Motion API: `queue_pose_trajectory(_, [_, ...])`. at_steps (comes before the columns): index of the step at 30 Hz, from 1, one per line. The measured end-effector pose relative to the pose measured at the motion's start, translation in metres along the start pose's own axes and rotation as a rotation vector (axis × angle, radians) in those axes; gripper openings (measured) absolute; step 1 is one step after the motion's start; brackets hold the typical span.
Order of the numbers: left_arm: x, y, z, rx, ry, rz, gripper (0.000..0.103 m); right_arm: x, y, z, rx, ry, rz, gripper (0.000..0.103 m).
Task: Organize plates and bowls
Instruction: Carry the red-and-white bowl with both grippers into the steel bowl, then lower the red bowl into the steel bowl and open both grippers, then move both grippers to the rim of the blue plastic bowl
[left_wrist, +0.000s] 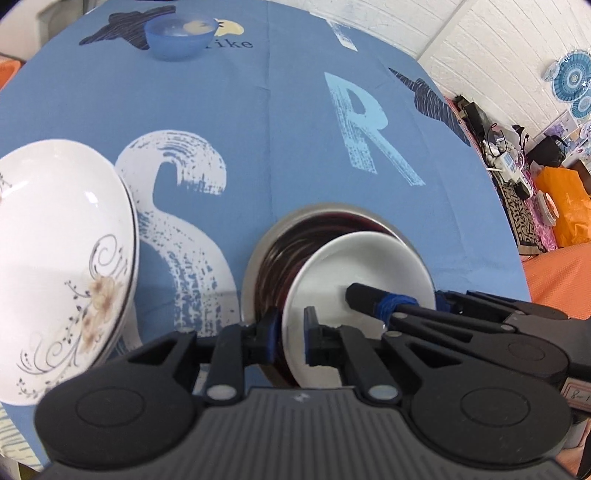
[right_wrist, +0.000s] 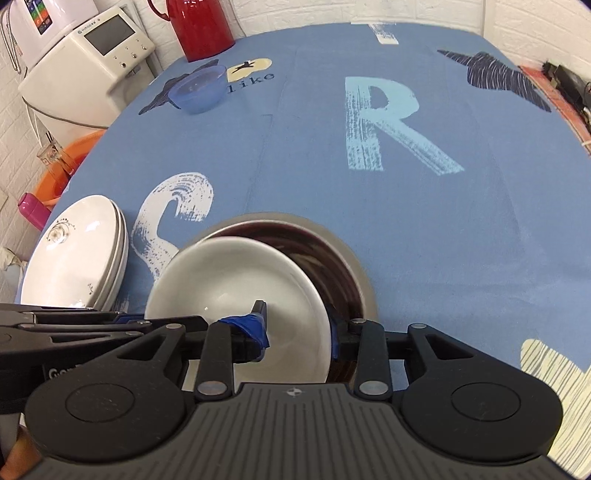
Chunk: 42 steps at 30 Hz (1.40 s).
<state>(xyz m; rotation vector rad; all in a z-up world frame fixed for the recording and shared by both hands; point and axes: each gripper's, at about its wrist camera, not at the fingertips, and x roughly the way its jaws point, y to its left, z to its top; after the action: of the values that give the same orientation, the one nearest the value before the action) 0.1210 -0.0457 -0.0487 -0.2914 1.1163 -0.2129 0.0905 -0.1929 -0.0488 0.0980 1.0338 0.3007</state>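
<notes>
White ceramic, the small bowl (right_wrist: 240, 288) sits tilted inside the steel bowl (right_wrist: 354, 266) at the desk's (right_wrist: 443, 221) near edge. The right gripper (right_wrist: 297, 326) and the left gripper (left_wrist: 290, 336) each straddle its rim from opposite sides, fingers closed on it. Stacked plates (right_wrist: 74, 258) lie left, well apart.
</notes>
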Motion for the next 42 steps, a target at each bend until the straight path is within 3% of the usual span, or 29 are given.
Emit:
queue_pose_trajectory(1, [-0.002, 0.0, 0.001, 0.004, -0.013, -0.006, 0.02, -0.002, 0.0, 0.001, 0.0, -0.013, -0.008, 0.017])
queue_pose_trajectory(6, [-0.023, -0.004, 0.006, 0.049, -0.071, -0.034, 0.048, -0.02, -0.007, 0.012, 0.02, -0.073, -0.004, 0.016])
queue_pose_trajectory(9, [-0.04, -0.007, 0.009, 0.093, -0.125, -0.023, 0.048, -0.026, -0.01, 0.017, 0.028, -0.101, -0.02, 0.016])
queue_pose_trajectory(14, [-0.062, 0.011, 0.016, 0.101, -0.159, -0.022, 0.051, -0.03, -0.018, 0.019, 0.099, -0.101, 0.025, 0.017])
queue_pose_trajectory(20, [-0.082, 0.057, 0.032, 0.045, -0.207, 0.022, 0.053, -0.031, -0.031, 0.025, 0.239, -0.077, 0.094, 0.019])
queue_pose_trajectory(26, [-0.092, 0.101, 0.055, -0.057, -0.237, 0.046, 0.054, -0.035, -0.03, 0.042, 0.337, -0.078, 0.036, 0.023])
queue_pose_trajectory(31, [-0.093, 0.128, 0.073, -0.111, -0.254, 0.062, 0.054, -0.028, -0.012, 0.061, 0.216, -0.119, 0.054, 0.023])
queue_pose_trajectory(42, [-0.075, 0.161, 0.095, -0.136, -0.242, 0.104, 0.054, 0.021, 0.026, 0.1, 0.112, -0.034, 0.129, 0.024])
